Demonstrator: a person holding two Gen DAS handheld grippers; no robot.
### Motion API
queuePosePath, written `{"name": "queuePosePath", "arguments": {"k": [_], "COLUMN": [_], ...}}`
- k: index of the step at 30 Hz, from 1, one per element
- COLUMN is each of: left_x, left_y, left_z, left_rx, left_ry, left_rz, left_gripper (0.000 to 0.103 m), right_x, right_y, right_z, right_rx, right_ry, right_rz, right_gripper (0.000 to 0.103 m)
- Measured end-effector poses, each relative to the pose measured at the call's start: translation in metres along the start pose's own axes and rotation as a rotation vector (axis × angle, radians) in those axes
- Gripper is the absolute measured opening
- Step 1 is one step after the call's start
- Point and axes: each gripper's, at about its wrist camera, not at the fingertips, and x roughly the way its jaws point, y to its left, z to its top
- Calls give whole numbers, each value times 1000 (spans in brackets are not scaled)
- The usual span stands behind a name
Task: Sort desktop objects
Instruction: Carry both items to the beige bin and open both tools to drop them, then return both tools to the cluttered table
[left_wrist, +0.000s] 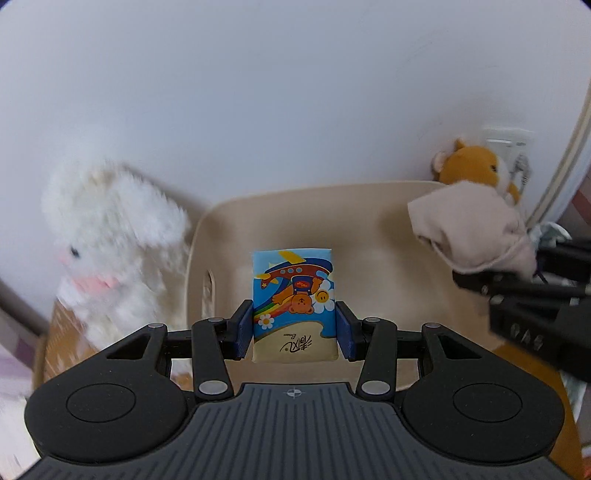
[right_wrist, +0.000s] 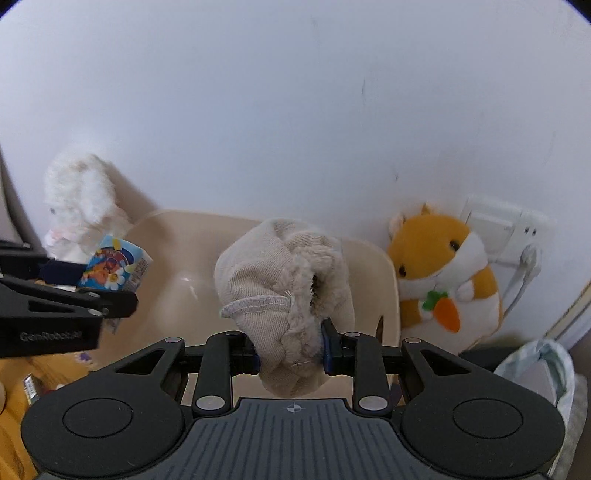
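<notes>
The wide beige plastic bin (left_wrist: 373, 229) sits against the wall between a fluffy white plush lamb (left_wrist: 110, 236) and an orange hamster plush (right_wrist: 443, 273); both my loads hang over it. My right gripper (right_wrist: 291, 350) is clamped on a bunched beige knitted sock (right_wrist: 284, 273), which will flop, so I judge it best to lower it well inside before letting go. My left gripper (left_wrist: 294, 328) pinches a small tissue packet printed with a cartoon bear (left_wrist: 294, 295) by its edges; I should release it low and clear of the sock.
</notes>
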Motion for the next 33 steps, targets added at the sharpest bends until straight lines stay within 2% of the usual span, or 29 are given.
{"name": "queuePosePath", "arguments": {"k": [4, 5, 8, 9, 10, 12, 16, 18, 22, 29, 33], "left_x": [13, 16, 18, 17, 15, 12, 8, -2, -25, -60, -80], "left_y": [-2, -2, 0, 0, -3, -5, 3, 9, 18, 48, 51], "left_z": [0, -1, -3, -3, -3, -4, -6, -11, -30, -69, -96], "left_rx": [-35, -54, -97, -90, -72, -34, -44, -57, -62, -264, -244], "left_ry": [34, 43, 36, 31, 23, 12, 43, 31, -6, 44, 52], "left_rz": [13, 17, 11, 10, 26, 80, 108, 90, 74, -17, -9], "left_gripper": [47, 47, 52, 65, 73, 82, 82, 82, 82, 82, 82], "right_x": [14, 16, 13, 11, 9, 4, -10, -19, -41, -80, -108], "right_y": [4, 5, 8, 8, 9, 8, 0, -4, -13, -22, -17], "right_z": [-4, -4, -6, -7, -7, -7, -11, -16, -36, -86, -121], "right_rx": [20, 21, 16, 3, -12, -42, -29, 11, 59, 60, 34], "right_ry": [44, 48, 19, 11, 7, -2, -30, -37, -58, -37, -31], "right_rz": [-26, -38, -50, -47, -55, -53, -41, -30, 24, 109, 139], "right_gripper": [32, 46, 58, 64, 64, 70, 83, 101, 103, 103, 103]}}
